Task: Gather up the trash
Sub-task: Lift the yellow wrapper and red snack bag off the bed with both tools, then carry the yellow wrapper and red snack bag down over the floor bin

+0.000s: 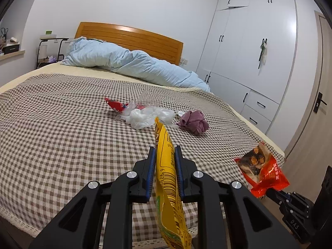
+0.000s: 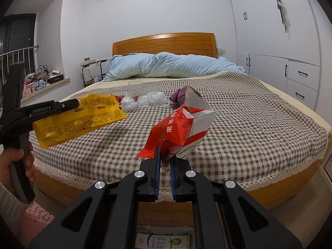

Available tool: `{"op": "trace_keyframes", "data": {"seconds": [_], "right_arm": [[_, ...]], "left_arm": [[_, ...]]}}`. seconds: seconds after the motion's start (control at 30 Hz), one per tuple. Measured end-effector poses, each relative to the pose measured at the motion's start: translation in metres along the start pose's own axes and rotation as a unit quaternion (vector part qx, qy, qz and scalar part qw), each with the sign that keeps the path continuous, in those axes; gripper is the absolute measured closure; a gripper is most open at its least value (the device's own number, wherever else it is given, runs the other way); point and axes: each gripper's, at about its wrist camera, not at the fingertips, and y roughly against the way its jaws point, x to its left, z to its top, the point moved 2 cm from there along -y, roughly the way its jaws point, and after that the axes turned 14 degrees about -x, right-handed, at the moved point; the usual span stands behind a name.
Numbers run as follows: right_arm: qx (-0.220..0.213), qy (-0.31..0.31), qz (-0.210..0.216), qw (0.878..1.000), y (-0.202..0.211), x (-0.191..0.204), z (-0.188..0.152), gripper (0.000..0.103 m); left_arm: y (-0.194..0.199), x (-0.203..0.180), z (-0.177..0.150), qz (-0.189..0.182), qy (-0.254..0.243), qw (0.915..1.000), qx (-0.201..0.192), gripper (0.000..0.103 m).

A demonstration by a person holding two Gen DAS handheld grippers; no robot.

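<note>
The left gripper [image 1: 165, 161] is clamped on a flat yellow plastic wrapper [image 1: 166, 166]; the right gripper [image 2: 165, 161], at three o'clock, is clamped on a torn red foil snack bag [image 2: 182, 128], which could be dropped, being held only by its corner.

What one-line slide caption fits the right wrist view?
Right hand-held gripper grips red snack wrapper above checked bed.

Even indoor light, soft shadows; glare on headboard [image 1: 132, 39]; fisheye bending, dark corners; sharp focus.
</note>
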Motion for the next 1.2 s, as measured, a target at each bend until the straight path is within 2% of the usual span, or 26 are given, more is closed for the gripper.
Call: {"op": "trace_keyframes", "data": {"seconds": [0.77, 1.2], "right_arm": [[0.038, 0.005, 0.004, 0.999, 0.042, 0.008, -0.033, 0.094], [0.058, 0.002, 0.009, 0.998, 0.059, 0.010, -0.050, 0.094]], "left_arm": [[0.046, -0.011, -0.009, -0.029, 0.000, 0.9996, -0.005, 0.087], [0.085, -0.031, -0.020, -0.070, -0.015, 0.9974, 0.000, 0.087]]}}
